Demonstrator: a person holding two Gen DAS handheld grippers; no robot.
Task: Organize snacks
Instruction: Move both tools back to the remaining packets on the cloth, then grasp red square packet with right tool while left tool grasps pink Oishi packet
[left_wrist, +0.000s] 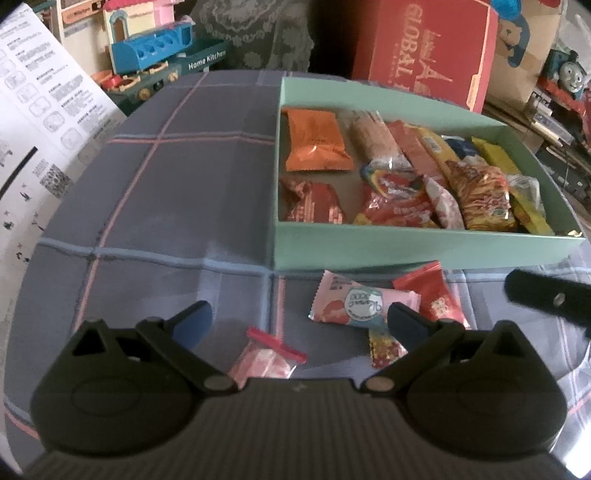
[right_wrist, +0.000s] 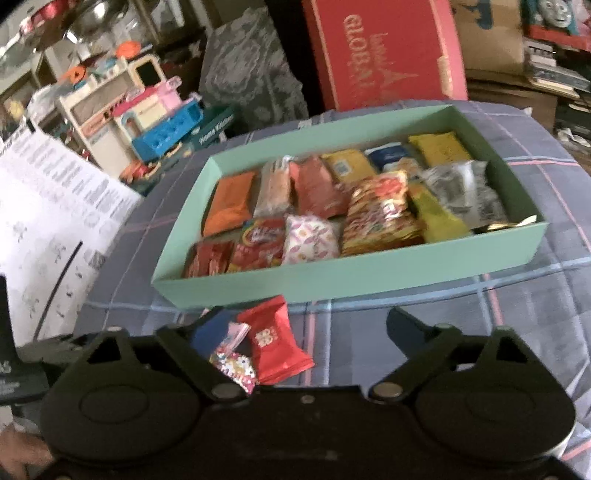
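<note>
Snacks (left_wrist: 399, 177) fill teal box (left_wrist: 424, 245); left gripper (left_wrist: 299, 321) & right gripper (right_wrist: 310, 330) both spread; prob. holding nothing.

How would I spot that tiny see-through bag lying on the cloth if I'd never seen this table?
Find the mint-green box full of snacks on the plaid tablecloth. A few packets lie loose on the cloth in front of it. The small zip bag is the leftmost, alone: clear plastic with a red strip across its top, while its neighbours are opaque printed wrappers.
</note>
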